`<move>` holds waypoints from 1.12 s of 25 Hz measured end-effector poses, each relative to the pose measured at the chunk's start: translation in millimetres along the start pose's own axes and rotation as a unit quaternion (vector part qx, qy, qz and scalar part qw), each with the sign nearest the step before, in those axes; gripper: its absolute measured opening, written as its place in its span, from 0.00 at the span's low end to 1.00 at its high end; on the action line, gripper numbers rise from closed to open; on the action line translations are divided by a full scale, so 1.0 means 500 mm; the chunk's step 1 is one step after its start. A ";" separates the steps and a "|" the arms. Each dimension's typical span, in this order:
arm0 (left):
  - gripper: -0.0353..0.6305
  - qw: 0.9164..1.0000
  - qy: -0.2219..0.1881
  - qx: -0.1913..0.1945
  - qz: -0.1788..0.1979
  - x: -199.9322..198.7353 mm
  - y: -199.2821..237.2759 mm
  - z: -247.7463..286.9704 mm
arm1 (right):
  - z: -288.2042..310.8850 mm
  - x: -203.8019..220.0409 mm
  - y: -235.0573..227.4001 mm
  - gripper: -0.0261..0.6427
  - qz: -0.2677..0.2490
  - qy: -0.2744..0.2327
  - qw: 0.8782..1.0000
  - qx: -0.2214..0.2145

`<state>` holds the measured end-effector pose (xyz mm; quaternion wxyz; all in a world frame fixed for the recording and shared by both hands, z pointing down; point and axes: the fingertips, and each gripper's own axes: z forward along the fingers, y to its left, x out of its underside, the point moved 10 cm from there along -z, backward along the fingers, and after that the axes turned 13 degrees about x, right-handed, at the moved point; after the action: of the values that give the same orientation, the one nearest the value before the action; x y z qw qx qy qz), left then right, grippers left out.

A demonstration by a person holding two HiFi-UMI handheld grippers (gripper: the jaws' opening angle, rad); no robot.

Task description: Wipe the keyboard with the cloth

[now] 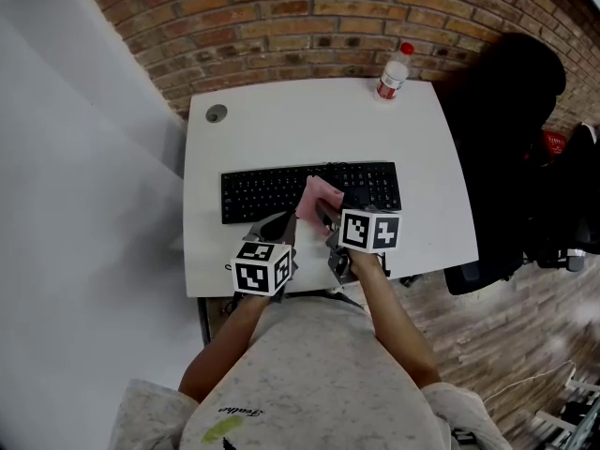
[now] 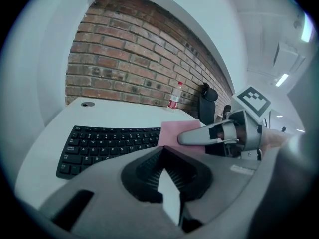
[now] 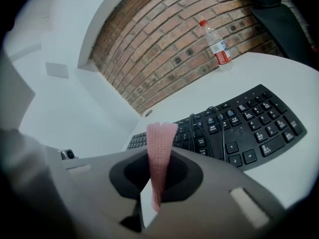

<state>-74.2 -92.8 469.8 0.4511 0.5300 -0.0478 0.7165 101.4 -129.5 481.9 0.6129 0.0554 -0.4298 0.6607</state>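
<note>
A black keyboard (image 1: 267, 191) lies across the middle of the white table (image 1: 309, 120). My right gripper (image 1: 326, 219) is shut on a pink cloth (image 1: 320, 197), which hangs over the keyboard's right half. In the right gripper view the cloth (image 3: 160, 151) stands as a folded strip pinched between the jaws of the right gripper (image 3: 158, 169), with the keyboard (image 3: 239, 128) just beyond. My left gripper (image 1: 281, 225) hovers at the keyboard's front edge, left of the cloth, shut on nothing. From the left gripper (image 2: 163, 159) I see the keyboard (image 2: 109, 141), the cloth (image 2: 172, 132) and the right gripper's fingers (image 2: 204, 135).
A water bottle with a red cap (image 1: 394, 71) stands at the table's far right corner, against the brick wall. A round cable grommet (image 1: 217, 113) sits at the far left. A black office chair (image 1: 506, 120) stands to the right of the table.
</note>
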 end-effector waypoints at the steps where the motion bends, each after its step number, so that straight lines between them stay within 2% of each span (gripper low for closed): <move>1: 0.05 1.000 0.001 0.002 0.001 -0.001 -0.002 0.005 | -0.003 0.000 -0.005 0.08 0.000 -0.001 1.000 0.001; 28: 0.05 0.998 0.027 0.054 0.025 -0.026 -0.088 0.157 | -0.091 -0.033 -0.170 0.08 0.008 -0.021 0.998 0.056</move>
<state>12.8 -117.7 475.3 0.4049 0.5327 -0.0108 0.7431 199.1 -123.6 486.3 0.5943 0.1003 -0.4057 0.6871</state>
